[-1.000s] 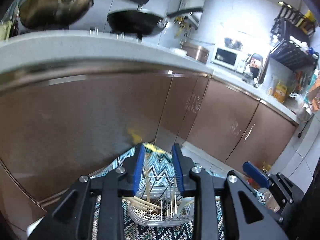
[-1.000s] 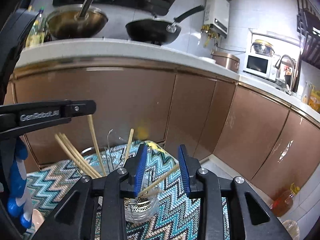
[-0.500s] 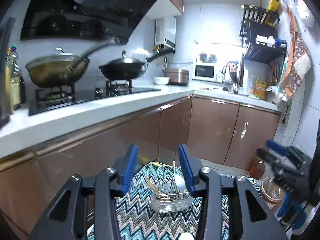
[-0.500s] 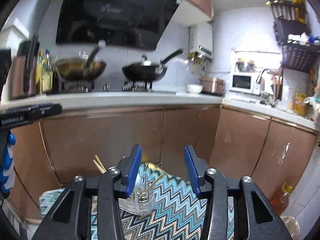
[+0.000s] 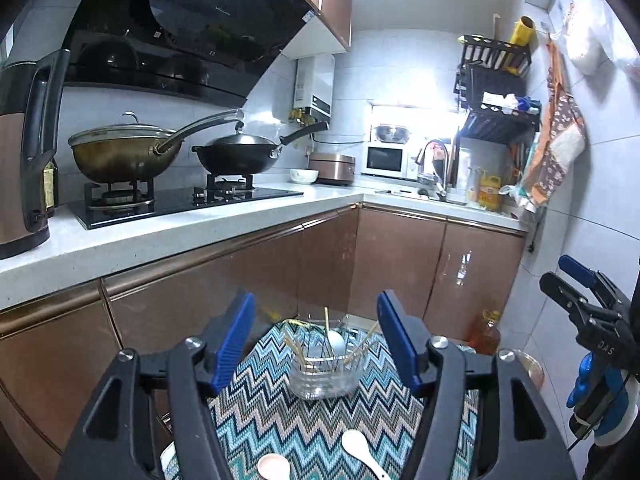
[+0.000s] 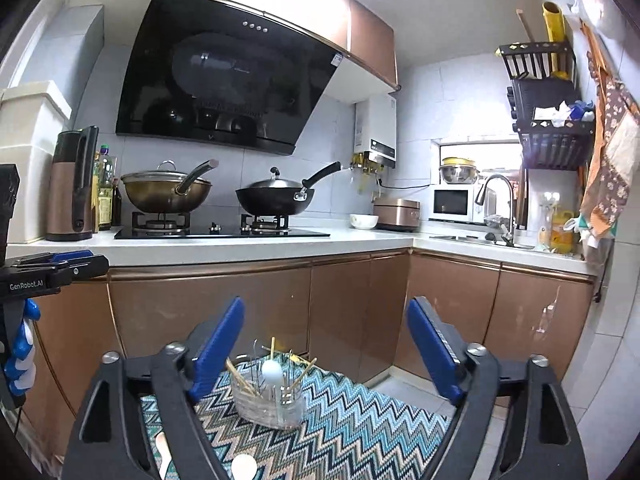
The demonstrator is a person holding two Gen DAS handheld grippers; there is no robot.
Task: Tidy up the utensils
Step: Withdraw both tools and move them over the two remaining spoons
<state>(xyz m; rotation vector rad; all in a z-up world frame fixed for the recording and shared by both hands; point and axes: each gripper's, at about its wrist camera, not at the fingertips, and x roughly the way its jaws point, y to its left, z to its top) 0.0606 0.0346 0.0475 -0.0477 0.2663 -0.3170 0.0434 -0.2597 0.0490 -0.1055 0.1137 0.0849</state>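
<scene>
holder (image 5: 323, 376): clear, round, chopsticks (image 5: 294, 347) fanned out, white spoon inside | loose spoon (image 5: 359, 447) at 6 o'clock | left gripper (image 5: 316, 344): jaws spread, empty | right gripper (image 6: 326, 346): jaws spread, empty

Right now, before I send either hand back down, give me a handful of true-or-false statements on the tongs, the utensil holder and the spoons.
1. Both the left tongs and the right tongs are open and hold nothing. True.
2. The clear utensil holder lies tipped over on the zigzag mat. False: it stands upright on the mat.
3. Chopsticks and a white spoon stand in the holder. True.
4. Every spoon is already in the holder. False: a white spoon and a pinkish spoon lie loose on the mat.
5. A bottle of oil stands on the mat beside the holder. False: it stands on the floor by the cabinets.
</scene>
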